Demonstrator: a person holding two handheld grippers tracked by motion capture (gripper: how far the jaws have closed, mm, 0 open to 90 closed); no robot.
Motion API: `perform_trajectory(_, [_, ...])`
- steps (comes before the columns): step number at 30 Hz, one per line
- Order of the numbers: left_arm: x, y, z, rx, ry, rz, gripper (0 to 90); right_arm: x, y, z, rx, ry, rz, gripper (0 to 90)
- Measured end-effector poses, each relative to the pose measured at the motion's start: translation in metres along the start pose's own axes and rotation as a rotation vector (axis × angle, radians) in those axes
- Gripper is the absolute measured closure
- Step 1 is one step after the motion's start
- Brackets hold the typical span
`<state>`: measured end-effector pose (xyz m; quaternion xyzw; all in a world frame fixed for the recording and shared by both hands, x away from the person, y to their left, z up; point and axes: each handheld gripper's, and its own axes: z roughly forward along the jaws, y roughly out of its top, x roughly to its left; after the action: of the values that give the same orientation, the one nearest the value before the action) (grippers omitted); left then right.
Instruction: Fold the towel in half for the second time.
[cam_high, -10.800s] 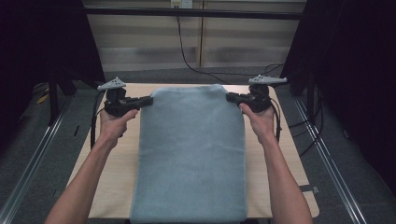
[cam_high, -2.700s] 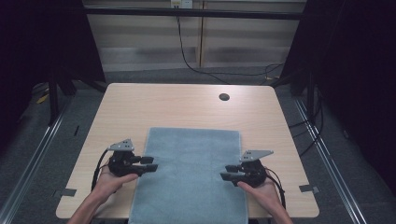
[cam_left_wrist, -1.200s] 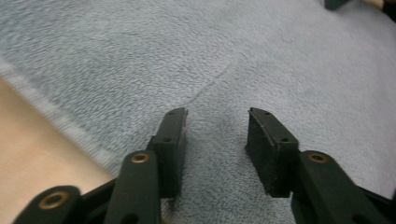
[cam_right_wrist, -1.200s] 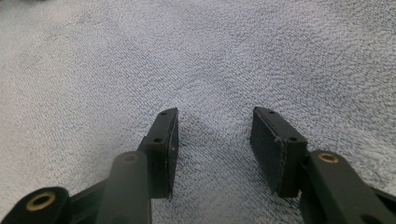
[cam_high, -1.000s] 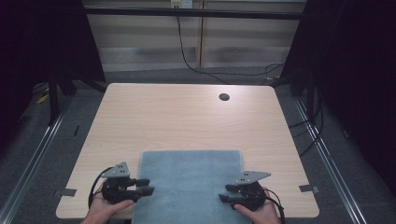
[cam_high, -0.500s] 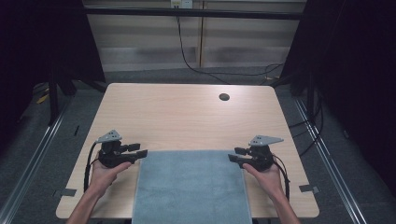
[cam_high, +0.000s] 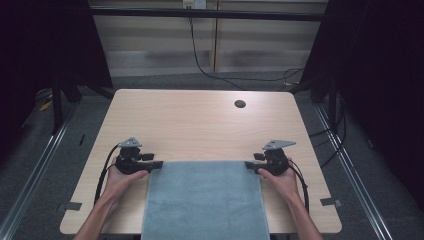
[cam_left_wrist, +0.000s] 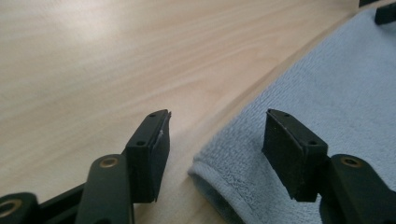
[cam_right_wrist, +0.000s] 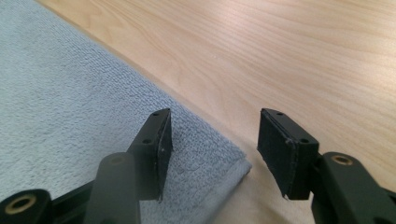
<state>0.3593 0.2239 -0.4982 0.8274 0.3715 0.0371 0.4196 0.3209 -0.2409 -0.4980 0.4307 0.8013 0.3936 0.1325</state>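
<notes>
A light blue towel (cam_high: 205, 200) lies folded on the near half of the wooden table (cam_high: 200, 125) and runs off its front edge. My left gripper (cam_high: 156, 164) sits at the towel's far left corner, my right gripper (cam_high: 248, 165) at its far right corner. In the left gripper view, the left gripper (cam_left_wrist: 217, 140) is open and its jaws have just been opening. The towel's rolled corner (cam_left_wrist: 224, 186) lies loose between them. In the right gripper view, the right gripper (cam_right_wrist: 215, 144) has also just been opening, and the towel's corner (cam_right_wrist: 238, 165) lies flat between its pads, untouched.
A small dark round hole (cam_high: 240, 104) marks the table's far right. Bare wood stretches beyond the towel. Grey tape strips (cam_high: 332, 202) sit near the front corners. Metal rails (cam_high: 350, 160) run along both sides, and a black cable (cam_high: 200, 55) hangs at the back.
Both grippers have moved from the table's front edge away from the person to the towel's far corners. The towel's far edge has stayed where it was.
</notes>
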Motion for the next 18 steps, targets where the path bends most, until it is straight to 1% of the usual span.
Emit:
perform_trajectory(2, [-0.004,0.0,0.002,0.018,-0.013,0.016,37.7,0.0,-0.002,0.006,0.017,0.02,0.004,43.5])
perform_trajectory(3, [-0.006,0.0,0.003,0.019,-0.012,0.021,37.0,0.001,-0.003,0.008,0.032,0.008,0.001,43.4])
perform_trajectory(4, [-0.007,0.0,0.003,0.024,-0.016,0.025,37.0,0.002,-0.003,0.01,0.032,0.013,-0.003,44.5])
perform_trajectory(5, [-0.008,0.0,0.003,0.032,-0.007,0.03,37.0,0.003,-0.003,0.009,0.031,0.021,0.001,45.3])
perform_trajectory(6, [-0.007,-0.002,0.003,0.035,-0.007,0.024,37.4,0.004,-0.002,0.009,0.03,0.021,0.001,46.0])
perform_trajectory(7, [-0.007,-0.003,0.002,0.027,-0.022,0.028,41.3,0.004,-0.003,0.009,0.033,0.022,0.007,46.4])
perform_trajectory(8, [-0.008,-0.005,0.002,0.028,-0.019,0.043,46.3,0.004,-0.004,0.008,0.037,0.029,0.02,49.1])
perform_trajectory(10, [-0.009,-0.007,0.002,0.037,-0.029,0.044,54.0,0.005,-0.004,0.007,0.04,0.053,0.026,58.5])
perform_trajectory(12, [-0.009,-0.009,0.001,0.035,-0.044,0.049,65.6,0.005,-0.005,0.005,0.038,0.074,0.031,70.1])
perform_trajectory(13, [-0.008,-0.01,0.0,0.033,-0.048,0.043,69.7,0.005,-0.005,0.005,0.037,0.088,0.044,75.1])
perform_trajectory(14, [-0.006,-0.01,-0.001,0.02,-0.059,0.023,74.4,0.005,-0.005,0.004,0.033,0.094,0.048,78.6])
perform_trajectory(15, [-0.005,-0.01,-0.002,0.014,-0.073,0.008,78.4,0.005,-0.004,0.003,0.034,0.098,0.062,80.8])
perform_trajectory(18, [-0.003,-0.009,-0.004,-0.009,-0.086,0.0,82.4,0.007,-0.003,0.0,0.024,0.1,0.074,84.4])
